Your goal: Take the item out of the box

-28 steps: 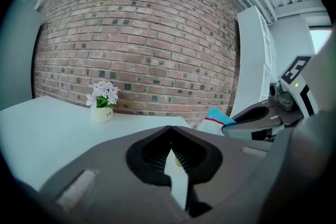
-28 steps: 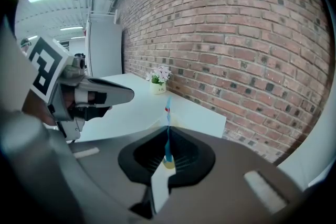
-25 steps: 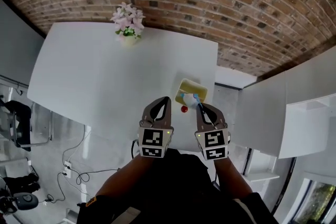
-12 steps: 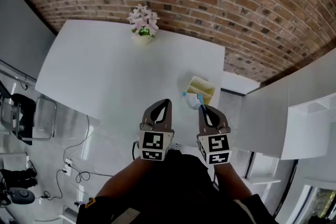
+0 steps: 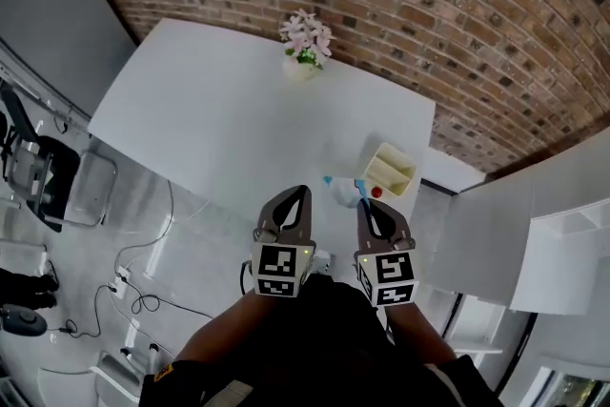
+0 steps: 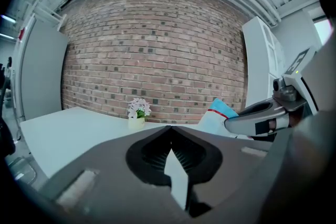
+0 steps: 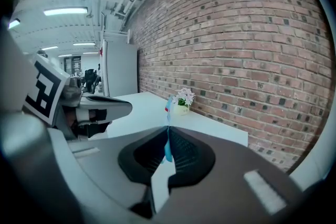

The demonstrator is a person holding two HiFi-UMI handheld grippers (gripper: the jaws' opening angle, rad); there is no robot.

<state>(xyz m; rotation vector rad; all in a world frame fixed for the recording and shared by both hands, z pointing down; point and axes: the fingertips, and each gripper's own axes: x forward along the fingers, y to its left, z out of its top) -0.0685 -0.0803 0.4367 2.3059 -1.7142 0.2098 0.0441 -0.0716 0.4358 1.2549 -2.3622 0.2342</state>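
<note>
The item is a flat white and blue packet [image 5: 343, 193] with a red stripe. My right gripper [image 5: 362, 201] is shut on its edge and holds it in the air, clear of the small yellow box [image 5: 391, 169] at the table's right end. In the right gripper view the packet [image 7: 168, 136] shows edge-on between the pads. In the left gripper view the packet [image 6: 217, 115] hangs from the right gripper [image 6: 227, 124]. My left gripper [image 5: 302, 193] is beside it on the left, shut on nothing.
The white table [image 5: 219, 119] runs along a brick wall, with a pot of pink flowers [image 5: 305, 41] at its far edge. A small red thing [image 5: 377, 193] lies by the box. White cabinets [image 5: 534, 234] stand to the right, chairs and cables to the left.
Both grippers have drawn back from the box and risen together, the right one keeping the packet. The box and table now sit farther from the jaws.
</note>
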